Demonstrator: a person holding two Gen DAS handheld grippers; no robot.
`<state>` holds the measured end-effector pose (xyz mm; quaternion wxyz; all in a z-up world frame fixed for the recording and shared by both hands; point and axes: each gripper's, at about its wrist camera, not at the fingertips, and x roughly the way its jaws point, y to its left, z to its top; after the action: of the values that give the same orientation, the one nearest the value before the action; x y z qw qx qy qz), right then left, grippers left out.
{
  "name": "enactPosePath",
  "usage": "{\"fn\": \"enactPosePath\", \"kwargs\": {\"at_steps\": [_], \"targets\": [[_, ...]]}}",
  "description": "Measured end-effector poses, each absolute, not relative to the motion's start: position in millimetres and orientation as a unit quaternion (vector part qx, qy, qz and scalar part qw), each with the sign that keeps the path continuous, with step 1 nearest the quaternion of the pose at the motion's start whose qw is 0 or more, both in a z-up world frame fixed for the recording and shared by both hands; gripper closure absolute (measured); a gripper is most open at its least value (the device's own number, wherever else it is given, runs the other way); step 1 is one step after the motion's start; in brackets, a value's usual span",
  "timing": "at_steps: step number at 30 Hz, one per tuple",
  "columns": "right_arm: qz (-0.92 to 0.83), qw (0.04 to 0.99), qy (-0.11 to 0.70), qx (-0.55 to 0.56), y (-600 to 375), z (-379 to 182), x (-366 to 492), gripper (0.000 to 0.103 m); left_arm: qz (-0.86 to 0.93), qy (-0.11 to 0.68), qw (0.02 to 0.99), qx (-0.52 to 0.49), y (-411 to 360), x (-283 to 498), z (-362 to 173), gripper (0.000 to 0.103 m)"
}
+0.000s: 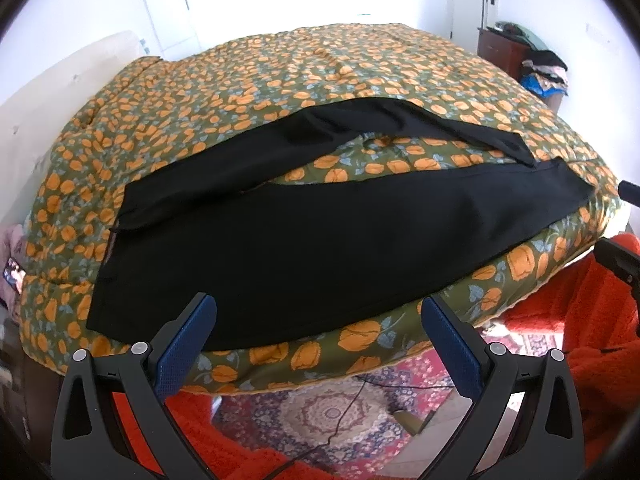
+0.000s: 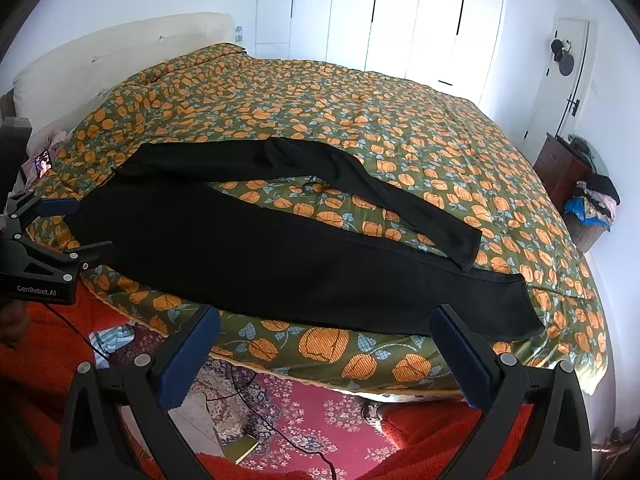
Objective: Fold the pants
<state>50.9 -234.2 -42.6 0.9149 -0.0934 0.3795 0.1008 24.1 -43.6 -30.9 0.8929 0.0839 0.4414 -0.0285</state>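
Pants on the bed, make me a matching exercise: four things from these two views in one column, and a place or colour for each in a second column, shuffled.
Things
1. pants
2. bedspread
3. rug
4. pile of clothes

Descriptions
A. red patterned, on the floor below the bed edge
B. black, spread flat with legs apart, near the bed's front edge
C. heaped on the dark wooden cabinet by the wall
D. green with orange flowers, covering the bed

Pairs: 1-B, 2-D, 3-A, 4-C
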Motion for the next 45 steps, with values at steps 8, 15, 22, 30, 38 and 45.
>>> {"fn": "enactPosePath", "kwargs": {"at_steps": [8, 15, 22, 30, 38, 45], "targets": [[0.099, 0.914, 0.379, -0.104, -231.5, -43.1, 51.1, 0.000, -0.023, 0.436, 0.896, 0.081, -39.4, 22.1, -28.1, 0.001], [0.098, 0.915, 0.376, -0.109, -229.4, -41.6, 50.9, 0.000, -0.033, 0.411, 0.909, 0.058, -32.7, 16.6, -16.2, 0.001], [0.092, 0.919, 0.363, -0.122, -228.2, -34.7, 46.9, 0.000, -0.024, 0.365, 0.930, 0.040, -21.2, 3.0, 2.6, 0.001], [0.060, 0.917, 0.375, -0.123, -262.3, -15.3, 28.5, 0.000, -0.005, 0.384, 0.923, 0.021, 2.3, -18.1, 11.4, 0.001], [0.111, 0.911, 0.354, -0.183, -288.7, 24.3, 27.5, 0.000, -0.103, 0.356, 0.925, -0.086, 48.0, 12.1, 79.6, 0.001], [0.143, 0.944, 0.275, -0.116, -277.3, 90.1, 50.8, 0.000, -0.411, 0.384, 0.811, -0.160, -55.8, 9.0, 79.7, 0.001]]}}
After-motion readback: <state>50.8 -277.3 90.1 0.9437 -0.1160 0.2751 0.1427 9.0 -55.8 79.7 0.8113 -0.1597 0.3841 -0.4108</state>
